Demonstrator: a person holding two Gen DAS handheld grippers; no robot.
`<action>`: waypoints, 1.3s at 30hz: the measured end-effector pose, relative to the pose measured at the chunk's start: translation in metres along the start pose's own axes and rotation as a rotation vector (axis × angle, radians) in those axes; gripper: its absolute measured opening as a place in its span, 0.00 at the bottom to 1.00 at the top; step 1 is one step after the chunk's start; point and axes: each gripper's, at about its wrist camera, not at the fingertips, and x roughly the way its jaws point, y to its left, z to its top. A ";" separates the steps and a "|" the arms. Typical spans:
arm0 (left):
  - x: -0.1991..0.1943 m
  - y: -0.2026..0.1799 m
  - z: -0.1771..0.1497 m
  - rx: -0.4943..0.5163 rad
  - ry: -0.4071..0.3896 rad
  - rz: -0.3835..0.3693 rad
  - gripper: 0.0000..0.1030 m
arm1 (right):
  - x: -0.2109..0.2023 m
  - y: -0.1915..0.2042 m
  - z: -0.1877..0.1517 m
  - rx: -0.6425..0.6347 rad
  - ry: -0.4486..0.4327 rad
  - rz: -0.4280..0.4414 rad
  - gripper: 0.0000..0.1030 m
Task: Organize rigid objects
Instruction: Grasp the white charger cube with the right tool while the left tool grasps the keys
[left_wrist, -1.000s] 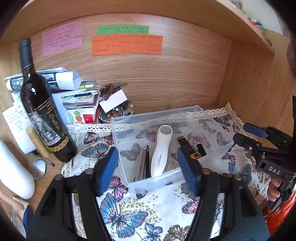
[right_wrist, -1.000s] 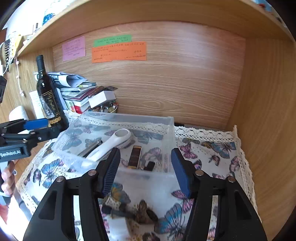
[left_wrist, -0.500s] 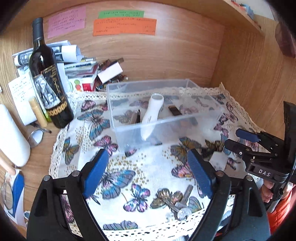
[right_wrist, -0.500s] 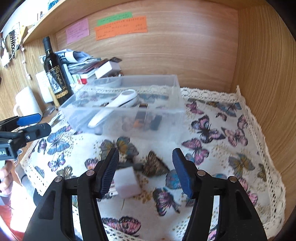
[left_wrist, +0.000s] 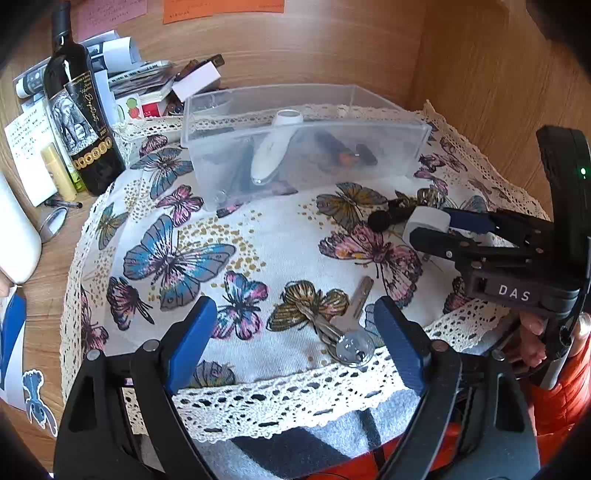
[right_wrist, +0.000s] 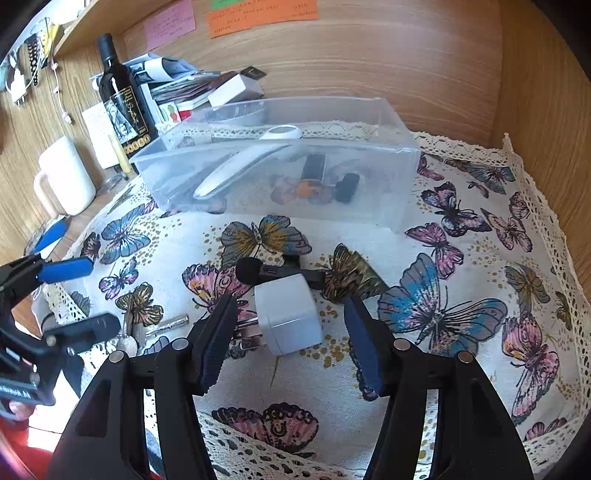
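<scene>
Left wrist view: left gripper (left_wrist: 291, 334) hangs above the near edge of the butterfly cloth (left_wrist: 177, 254). Jaws have just been opening and stand wide, nothing between the pads. Bunch of keys (left_wrist: 341, 328) lies on the cloth just inside the right-hand finger, apart from it. Ahead of the jaws, well beyond the keys, sits the clear plastic bin (left_wrist: 388, 147) with a white handheld device (left_wrist: 275, 147) leaning inside. Right gripper (left_wrist: 439, 225) enters from the right, its fingers either side of the white charger block (left_wrist: 424, 219). A small black microphone (left_wrist: 384, 218) lies just beyond that block. Wine bottle (left_wrist: 79, 110) stands far left of the jaws.

Right wrist view: right gripper (right_wrist: 291, 325) is half open, jaws straddling the white charger block (right_wrist: 288, 314); a gap shows on both sides, pads not pressing. Black microphone (right_wrist: 266, 273) lies touching the block's far side. Bin (right_wrist: 369, 199) sits further ahead.
</scene>
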 end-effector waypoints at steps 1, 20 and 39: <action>0.002 -0.001 -0.002 0.000 0.008 -0.011 0.85 | 0.001 0.001 -0.001 0.000 -0.004 0.004 0.52; 0.017 -0.023 -0.015 0.096 0.006 -0.059 0.33 | -0.009 0.000 -0.006 -0.009 -0.045 -0.013 0.26; 0.006 0.003 0.004 0.006 -0.058 -0.057 0.27 | -0.027 -0.009 -0.005 0.042 -0.096 -0.029 0.27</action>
